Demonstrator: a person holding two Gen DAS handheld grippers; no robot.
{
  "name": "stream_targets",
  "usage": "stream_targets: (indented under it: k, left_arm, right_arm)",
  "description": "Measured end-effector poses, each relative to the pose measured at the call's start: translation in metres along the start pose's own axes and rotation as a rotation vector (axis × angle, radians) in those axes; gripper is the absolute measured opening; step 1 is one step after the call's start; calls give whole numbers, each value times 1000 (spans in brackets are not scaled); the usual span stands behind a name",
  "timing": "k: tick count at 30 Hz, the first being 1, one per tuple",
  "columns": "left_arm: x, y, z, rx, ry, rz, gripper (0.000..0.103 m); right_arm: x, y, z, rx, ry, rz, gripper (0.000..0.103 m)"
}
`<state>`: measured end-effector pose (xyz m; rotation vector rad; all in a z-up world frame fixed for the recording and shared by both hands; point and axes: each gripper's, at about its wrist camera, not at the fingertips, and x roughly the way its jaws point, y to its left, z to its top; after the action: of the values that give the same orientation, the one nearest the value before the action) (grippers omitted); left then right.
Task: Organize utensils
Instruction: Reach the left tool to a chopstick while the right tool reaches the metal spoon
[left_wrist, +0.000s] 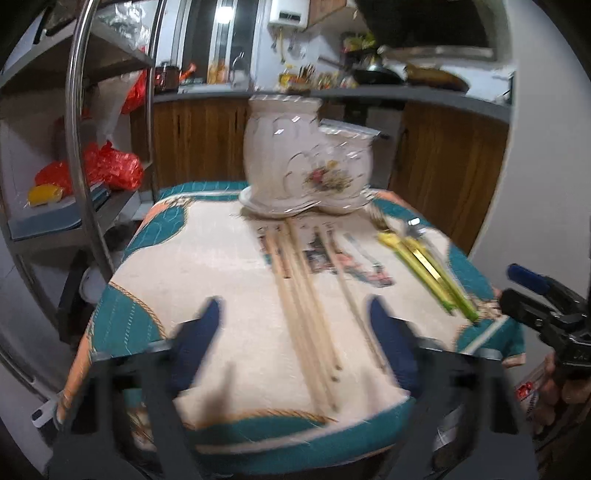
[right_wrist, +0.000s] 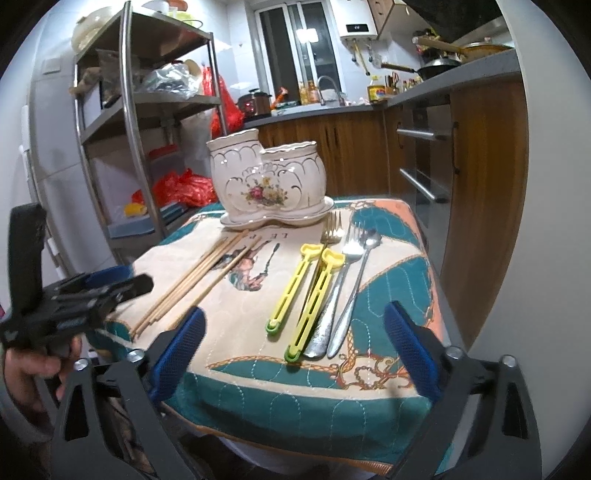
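Observation:
A white ceramic two-cup utensil holder (right_wrist: 267, 182) with a flower print stands at the far end of a cloth-covered table (right_wrist: 295, 391); it also shows in the left wrist view (left_wrist: 306, 162). Several wooden chopsticks (left_wrist: 306, 299) lie in front of my open, empty left gripper (left_wrist: 295, 314); they show in the right wrist view (right_wrist: 192, 280) too. Two yellow-green clips (right_wrist: 306, 295), a gold fork (right_wrist: 330, 229), a silver fork (right_wrist: 332, 295) and a spoon (right_wrist: 356, 280) lie ahead of my open, empty right gripper (right_wrist: 295, 325). The clips (left_wrist: 428, 273) appear blurred in the left wrist view.
A metal shelf rack (right_wrist: 129, 122) with red bags stands left of the table. Wooden kitchen cabinets (right_wrist: 354, 147) and a counter run behind and to the right. The other gripper shows in each view's edge, left (right_wrist: 74, 299) and right (left_wrist: 543, 306).

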<state>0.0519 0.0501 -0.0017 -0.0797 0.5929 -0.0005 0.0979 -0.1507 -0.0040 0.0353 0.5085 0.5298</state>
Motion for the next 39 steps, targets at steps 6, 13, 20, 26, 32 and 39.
stream_targets:
  k: [6,13,20,26,32,39]
  left_arm:
    - [26,16,17,-13,88,13,40]
    - [59,11,34,16,204,-27,32]
    - [83,9,40,56,282,3,19]
    - [82,14,40,62,308,3,14]
    - [83,25,44,47,331,5,14]
    - [92,24,55,102,429,-10,14]
  right_arm:
    - [5,-3,1,6,23,-11,76]
    - [13,-7,5,7,56,-17,61]
    - [33,-31,23,37,134,-46,44]
    - [72,-56,39,60,262,-74,35]
    - [98,-64,49,55,352,-74,26]
    - [122,-57,69,-64,513,-111,20]
